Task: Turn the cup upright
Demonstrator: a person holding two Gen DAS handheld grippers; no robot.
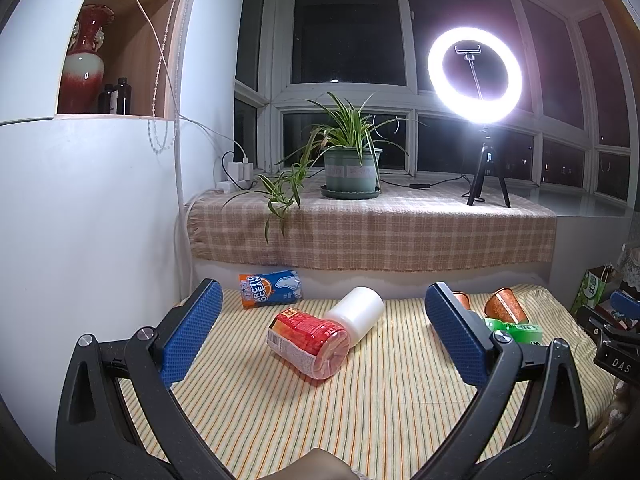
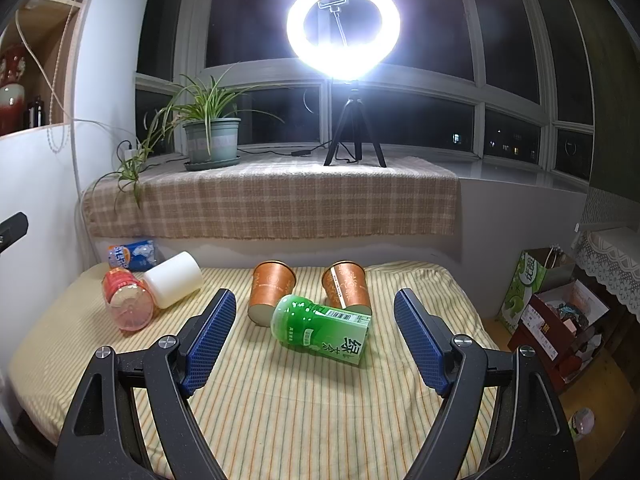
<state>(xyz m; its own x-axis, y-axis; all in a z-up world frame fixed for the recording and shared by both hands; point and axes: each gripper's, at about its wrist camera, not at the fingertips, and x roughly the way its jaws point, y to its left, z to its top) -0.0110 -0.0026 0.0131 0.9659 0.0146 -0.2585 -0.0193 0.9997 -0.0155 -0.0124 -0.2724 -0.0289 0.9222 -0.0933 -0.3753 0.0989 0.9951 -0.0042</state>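
Two orange patterned paper cups lie tipped on the striped cloth: the left cup (image 2: 269,291) and the right cup (image 2: 347,287), mouths toward the far side. A green bottle (image 2: 322,328) lies on its side just in front of them. My right gripper (image 2: 316,320) is open and empty, its jaws standing either side of the green bottle, short of it. My left gripper (image 1: 322,312) is open and empty, facing a red bottle (image 1: 308,340) and a white cup (image 1: 356,314) that lie on their sides. The orange cup (image 1: 505,304) shows at the right in the left wrist view.
A blue Arctic Ocean can (image 1: 270,289) lies at the back left by the wall. A ledge with a plaid cloth (image 2: 272,204) holds a potted plant (image 2: 212,138) and a ring light on a tripod (image 2: 344,32). Boxes and a green bag (image 2: 528,284) stand right of the table.
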